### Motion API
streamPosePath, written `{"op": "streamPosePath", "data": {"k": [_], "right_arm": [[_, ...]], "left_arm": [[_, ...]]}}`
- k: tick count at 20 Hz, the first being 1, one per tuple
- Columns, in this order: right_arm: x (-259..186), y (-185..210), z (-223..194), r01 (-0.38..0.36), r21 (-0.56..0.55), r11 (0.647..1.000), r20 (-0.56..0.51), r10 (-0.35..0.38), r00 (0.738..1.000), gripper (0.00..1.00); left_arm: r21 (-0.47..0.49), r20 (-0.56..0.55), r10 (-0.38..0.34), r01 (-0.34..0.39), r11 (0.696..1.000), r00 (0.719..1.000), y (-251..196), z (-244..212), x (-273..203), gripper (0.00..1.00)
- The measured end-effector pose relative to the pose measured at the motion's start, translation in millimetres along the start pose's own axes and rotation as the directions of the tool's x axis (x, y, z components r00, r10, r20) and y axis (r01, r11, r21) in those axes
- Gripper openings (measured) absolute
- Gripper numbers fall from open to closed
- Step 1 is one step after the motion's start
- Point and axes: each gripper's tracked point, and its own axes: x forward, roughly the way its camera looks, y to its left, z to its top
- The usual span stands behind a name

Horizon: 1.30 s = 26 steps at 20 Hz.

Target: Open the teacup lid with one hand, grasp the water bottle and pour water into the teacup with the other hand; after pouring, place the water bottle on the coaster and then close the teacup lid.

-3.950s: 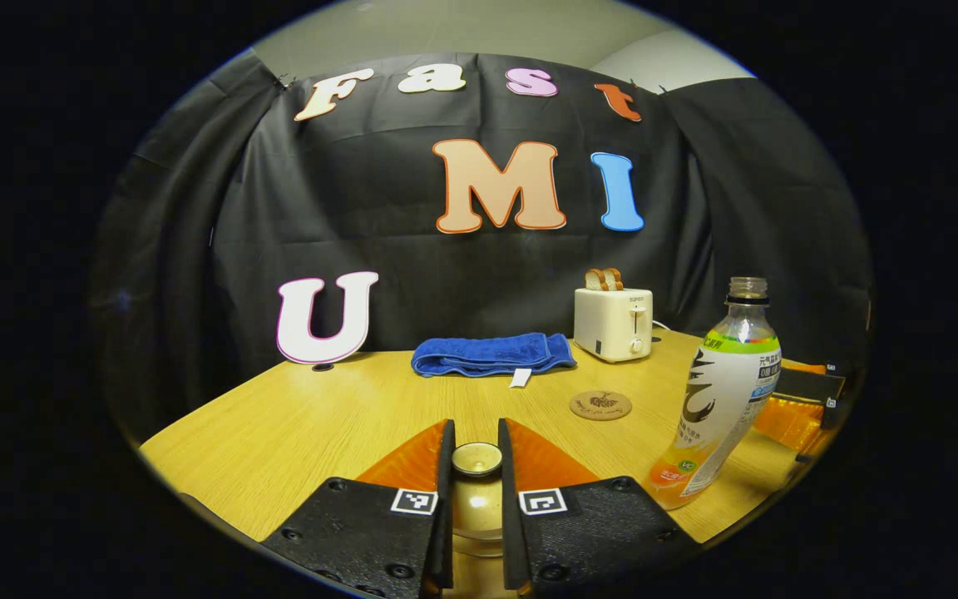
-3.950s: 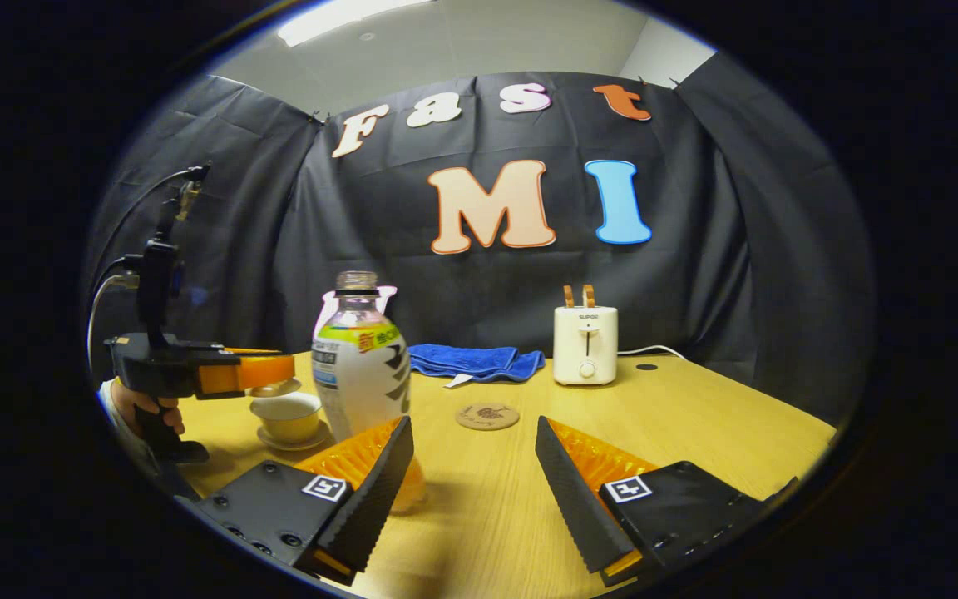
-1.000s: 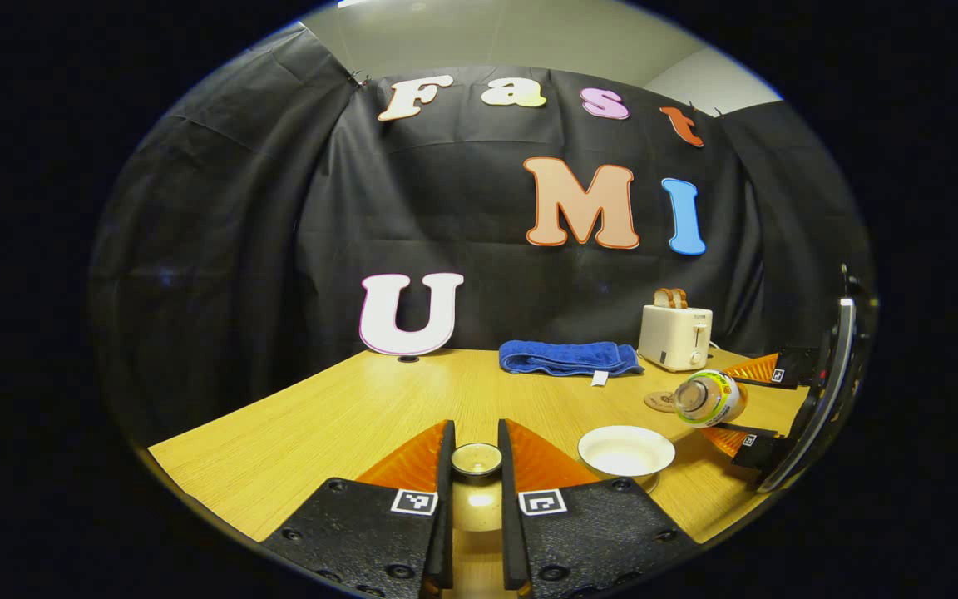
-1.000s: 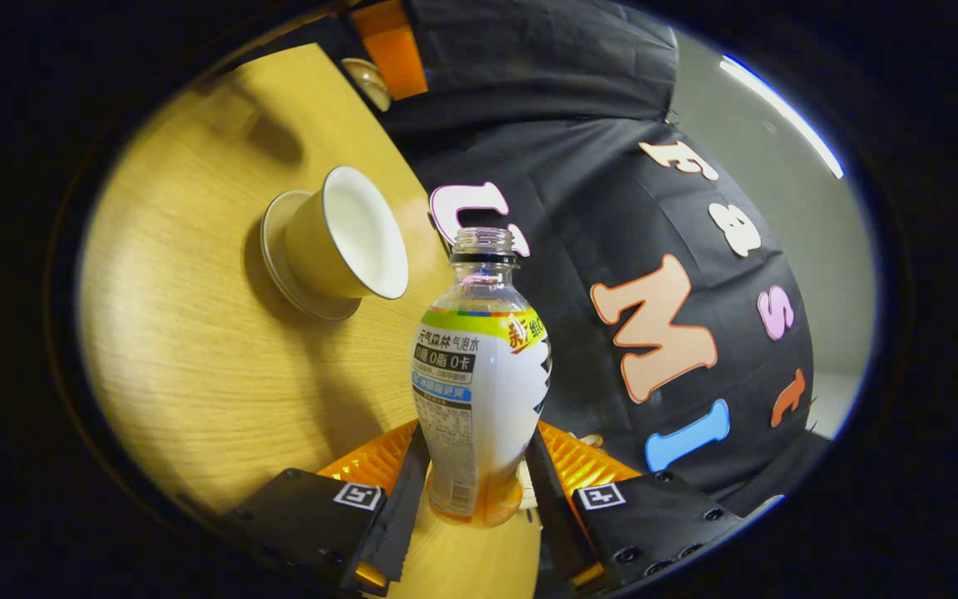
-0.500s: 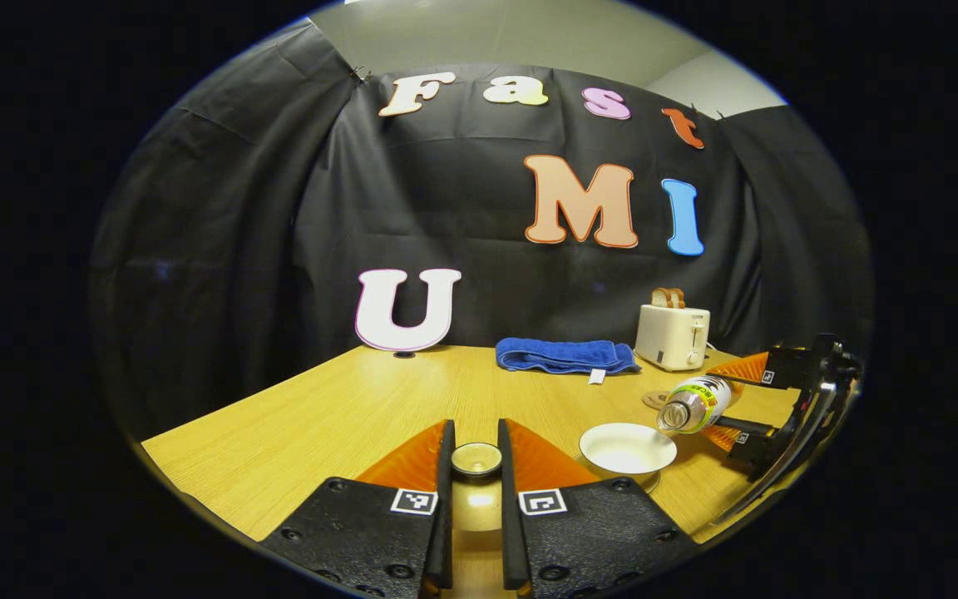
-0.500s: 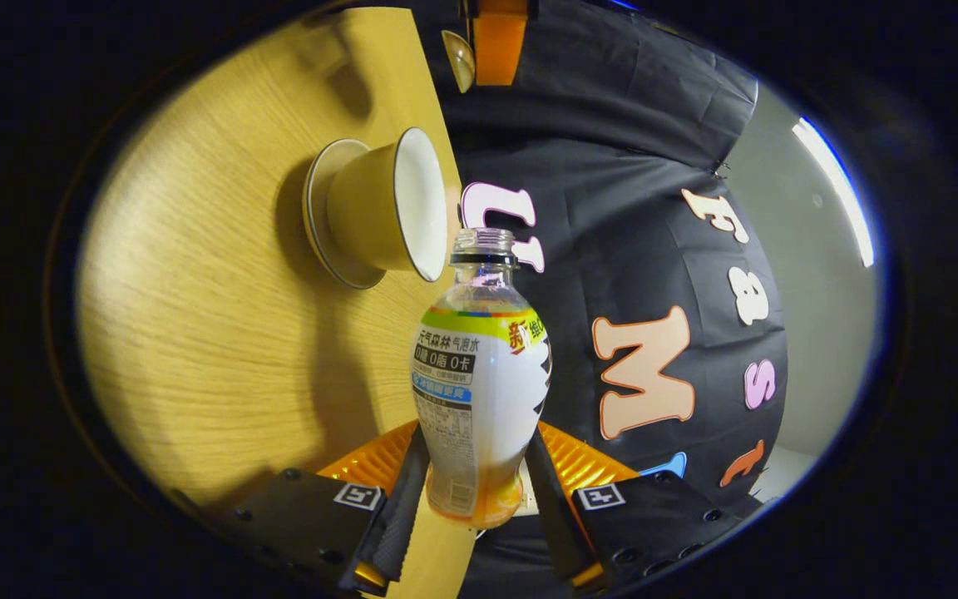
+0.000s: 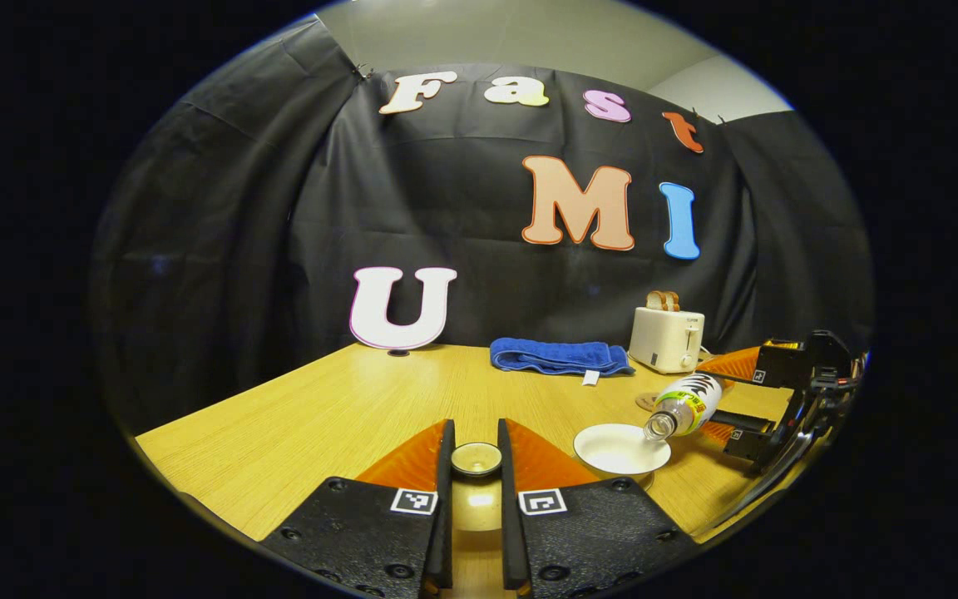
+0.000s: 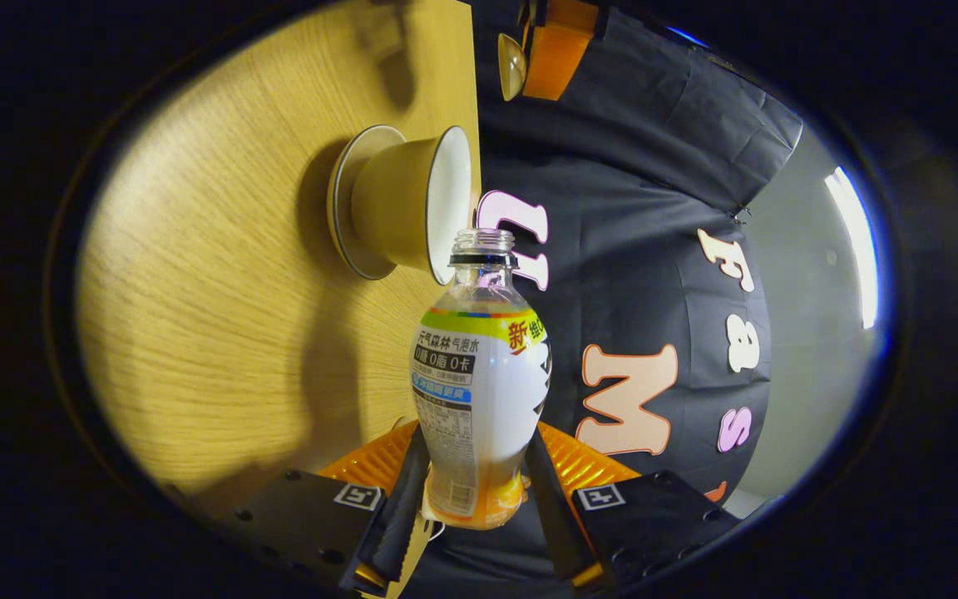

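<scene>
Right gripper [image 8: 472, 491] clamped on clear labelled plastic water bottle [image 8: 479, 374], long axis tipped, open mouth just over rim of beige ceramic teacup [image 8: 400, 200] ahead. Left gripper [image 7: 476, 478] pinched narrow on round teacup lid [image 7: 476, 459], held aside.

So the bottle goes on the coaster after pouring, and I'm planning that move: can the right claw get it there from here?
Probably yes. The coaster lies bare just behind the tilted bottle in the right claw; the cup sits nearer, and the toaster and towel farther back.
</scene>
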Motion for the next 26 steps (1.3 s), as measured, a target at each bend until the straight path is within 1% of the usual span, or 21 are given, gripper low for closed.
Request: {"op": "streamPosePath", "data": {"k": [6, 10, 11, 16, 20, 23, 26], "right_arm": [[9, -15, 0, 0.036, -0.129, 0.991, 0.036, -0.032, 0.999, 0.7], [12, -19, 1, 0.034, -0.202, 0.979, 0.051, -0.025, 0.998, 0.7], [12, -21, 2, 0.038, -0.224, 0.974, 0.056, -0.026, 0.998, 0.7], [14, -28, 4, 0.059, -0.311, 0.949, 0.08, -0.036, 0.996, 0.69], [15, -31, 8, 0.075, -0.361, 0.93, 0.11, -0.038, 0.993, 0.69], [14, -35, 13, 0.109, -0.404, 0.908, 0.15, -0.052, 0.987, 0.69], [20, -37, 11, 0.122, -0.426, 0.896, 0.165, -0.056, 0.985, 0.69]], "left_arm": [[-0.004, 0.002, -0.002, 0.002, 1.0, 1.0, -2, 1, 0, 0.2], [-0.007, 0.004, -0.005, 0.005, 1.0, 1.0, -2, 1, -1, 0.2], [-0.008, 0.003, -0.005, 0.005, 1.0, 1.0, -2, 1, -1, 0.22], [-0.014, 0.004, -0.007, 0.007, 1.0, 1.0, -2, 1, -1, 0.2], [-0.023, -0.004, -0.01, 0.009, 1.0, 1.0, -3, -1, -1, 0.21], [-0.026, -0.007, -0.013, 0.013, 1.0, 1.0, -4, -1, -1, 0.2], [-0.022, -0.007, 0.001, -0.001, 1.0, 1.0, -1, 1, -1, 0.21]]}}
